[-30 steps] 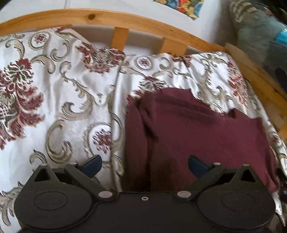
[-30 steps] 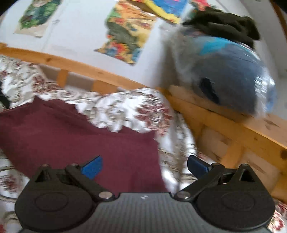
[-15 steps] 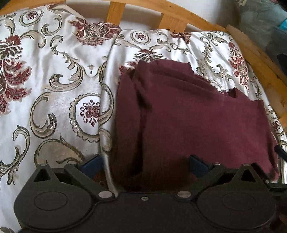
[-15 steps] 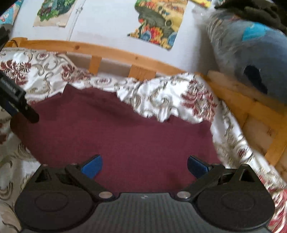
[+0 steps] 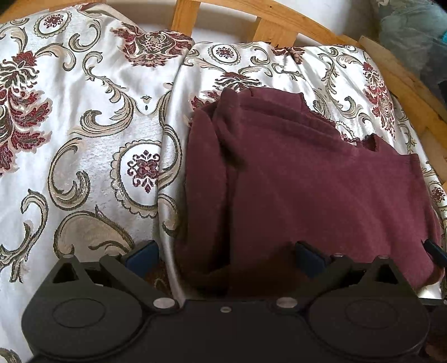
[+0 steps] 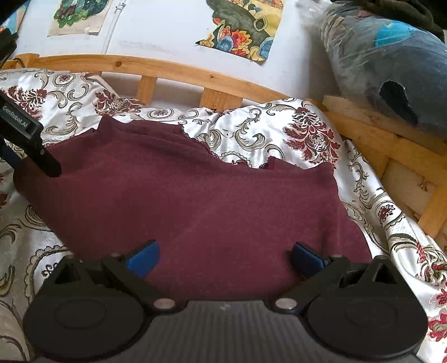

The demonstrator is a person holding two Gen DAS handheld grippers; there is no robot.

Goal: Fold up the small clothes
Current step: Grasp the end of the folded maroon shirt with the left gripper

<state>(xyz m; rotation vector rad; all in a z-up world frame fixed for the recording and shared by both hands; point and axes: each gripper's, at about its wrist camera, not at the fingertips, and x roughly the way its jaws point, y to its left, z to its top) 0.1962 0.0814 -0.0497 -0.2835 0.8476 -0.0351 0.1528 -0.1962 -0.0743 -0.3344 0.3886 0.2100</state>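
Note:
A dark maroon knit garment (image 5: 307, 178) lies spread on a patterned satin bedspread (image 5: 83, 117), its left edge bunched in folds. My left gripper (image 5: 226, 255) is open, low over the garment's near left edge, one finger over the bedspread and one over the cloth. In the right wrist view the same garment (image 6: 201, 195) fills the middle, and my right gripper (image 6: 225, 258) is open above its near edge with nothing between the fingers. The left gripper (image 6: 30, 142) shows at that view's left edge over the garment's left side.
A curved wooden bed rail (image 6: 167, 69) with slats runs behind the bedspread (image 6: 279, 131). A plastic-wrapped blue bundle (image 6: 391, 61) rests on the wooden frame at the right. Paper pictures (image 6: 243, 25) hang on the white wall.
Both grippers have tilted down and moved closer to the garment, which now fills more of each view. The right view swung left from the blue bundle to the cloth. Both stayed open.

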